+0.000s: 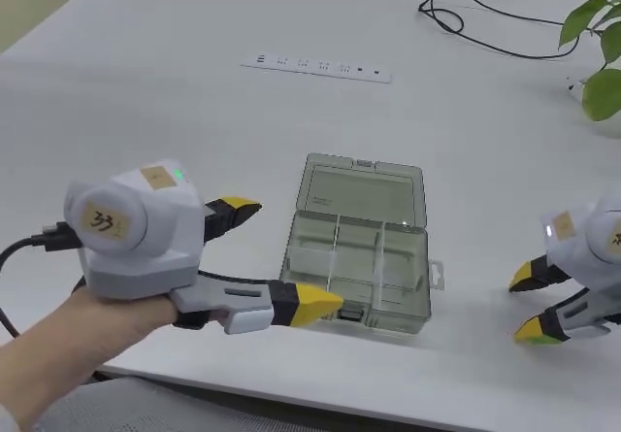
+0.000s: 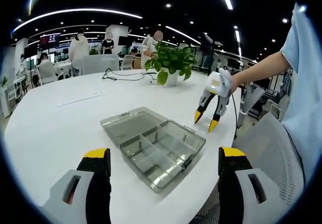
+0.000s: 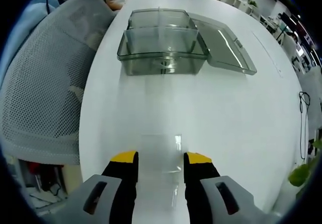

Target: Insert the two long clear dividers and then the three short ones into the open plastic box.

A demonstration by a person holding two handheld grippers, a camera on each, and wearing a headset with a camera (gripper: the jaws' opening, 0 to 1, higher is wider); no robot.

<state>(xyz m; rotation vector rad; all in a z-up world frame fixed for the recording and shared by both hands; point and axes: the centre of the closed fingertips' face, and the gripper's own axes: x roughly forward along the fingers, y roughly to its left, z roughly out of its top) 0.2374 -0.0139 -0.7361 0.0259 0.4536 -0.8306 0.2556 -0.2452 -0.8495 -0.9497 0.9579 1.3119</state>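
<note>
head view: the open plastic box (image 1: 408, 308) sits on the white table (image 1: 175, 92) near its front edge, and its lid (image 1: 364, 187) lies flat behind it. clear dividers (image 1: 336, 255) already stand inside and split it into compartments; how many there are is hard to tell. the left gripper (image 1: 277, 255) hangs just left of the box, held in a hand (image 1: 92, 325), with its jaws spread wide and nothing between them. the right gripper (image 1: 529, 304) is low over the table to the right of the box, well clear of it, jaws parted. a power strip (image 1: 315, 67) lies further back, and a black cable (image 1: 475, 10) and a leafy plant (image 1: 597, 53) are at the far right.

left gripper view: both yellow-tipped jaws stand far apart with the box ahead between them, untouched. beyond it the right gripper points its tips down at the table. people stand in the background.

right gripper view: the jaws are released, a gap between them. a loose clear divider (image 3: 161, 153) lies flat on the table at the tips; whether they touch it i cannot tell. the box is further ahead, and a mesh chair back (image 3: 50, 83) is on the left.
</note>
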